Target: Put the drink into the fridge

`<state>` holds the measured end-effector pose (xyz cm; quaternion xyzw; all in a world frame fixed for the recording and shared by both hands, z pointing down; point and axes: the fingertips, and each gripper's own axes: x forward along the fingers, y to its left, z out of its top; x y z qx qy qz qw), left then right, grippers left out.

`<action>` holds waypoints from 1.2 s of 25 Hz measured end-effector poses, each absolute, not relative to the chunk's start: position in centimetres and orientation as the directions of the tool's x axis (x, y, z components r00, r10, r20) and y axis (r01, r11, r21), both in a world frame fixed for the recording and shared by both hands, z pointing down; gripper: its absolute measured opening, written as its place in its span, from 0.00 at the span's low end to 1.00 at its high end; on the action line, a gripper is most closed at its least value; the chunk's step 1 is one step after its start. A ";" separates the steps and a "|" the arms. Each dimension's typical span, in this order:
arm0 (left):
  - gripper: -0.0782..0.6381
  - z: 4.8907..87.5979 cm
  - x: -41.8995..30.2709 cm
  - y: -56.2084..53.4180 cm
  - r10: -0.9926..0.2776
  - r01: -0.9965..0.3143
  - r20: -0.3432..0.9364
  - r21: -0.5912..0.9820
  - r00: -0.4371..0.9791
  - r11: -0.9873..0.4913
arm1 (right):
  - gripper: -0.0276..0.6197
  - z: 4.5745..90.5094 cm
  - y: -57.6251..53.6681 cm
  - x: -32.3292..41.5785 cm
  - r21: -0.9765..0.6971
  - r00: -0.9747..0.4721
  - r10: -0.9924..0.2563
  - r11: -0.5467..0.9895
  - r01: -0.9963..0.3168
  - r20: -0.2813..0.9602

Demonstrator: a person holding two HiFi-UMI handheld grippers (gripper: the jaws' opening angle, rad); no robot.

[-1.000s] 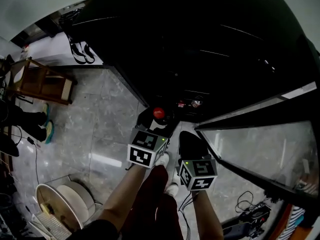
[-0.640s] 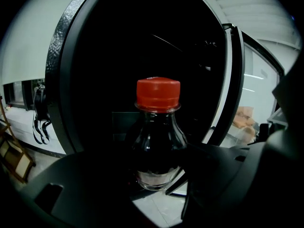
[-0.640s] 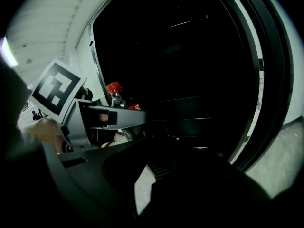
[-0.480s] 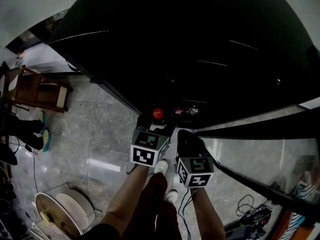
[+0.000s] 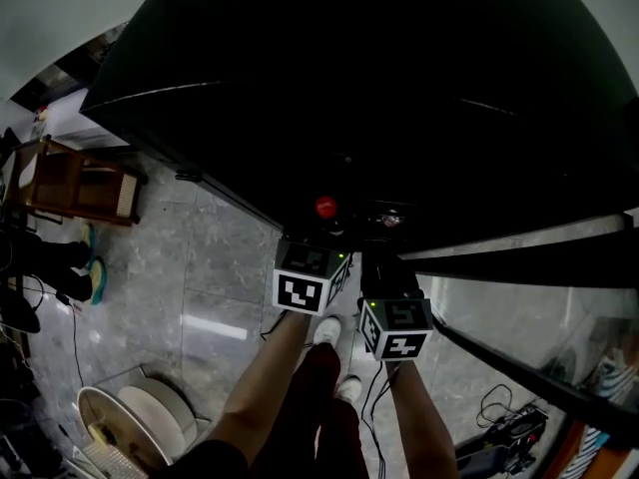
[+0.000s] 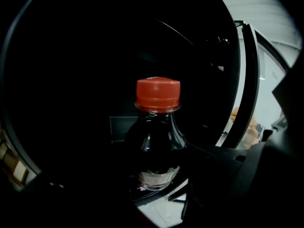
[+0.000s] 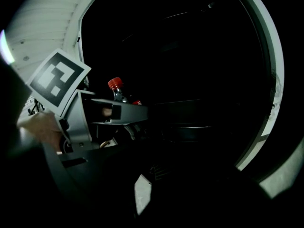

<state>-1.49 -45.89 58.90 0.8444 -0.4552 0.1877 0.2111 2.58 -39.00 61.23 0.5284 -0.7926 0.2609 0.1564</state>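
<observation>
The left tool (image 5: 321,236) grips the drink (image 6: 157,132) upright (red cap on top) at the open mouth of the dark fridge (image 5: 399,88). Best keep it vertical and reach well inside before releasing. The right tool (image 5: 385,267) has jaws too dark to tell.

Grey tiled floor (image 5: 200,267) is taking up the left and near part of the head view and is catching a pale glare. A wooden chair (image 5: 80,180) is standing at far left. Teal slippers (image 5: 97,279) are lying just near of it. A white round container (image 5: 135,417) is sitting at near left. A thin cable (image 5: 74,335) is trailing across the tiles between them. Black cables (image 5: 492,403) are lying coiled at near right.
</observation>
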 end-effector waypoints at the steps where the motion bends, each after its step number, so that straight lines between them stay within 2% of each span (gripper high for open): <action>1: 0.55 58.9 -1.4 -46.2 -0.690 -0.848 0.510 0.177 0.513 -0.500 | 0.07 61.3 -39.3 2.7 -0.246 -0.390 -0.757 0.305 -0.920 0.524; 17: 0.55 58.1 -0.2 -48.8 -0.700 -0.846 0.494 0.160 0.515 -0.509 | 0.07 60.9 -41.9 3.8 -0.235 -0.367 -0.767 0.284 -0.930 0.527; 30: 0.55 57.9 -1.2 -53.3 -0.757 -0.884 0.488 0.066 0.433 -0.463 | 0.07 61.1 -42.8 3.1 -0.233 -0.375 -0.762 0.295 -0.927 0.528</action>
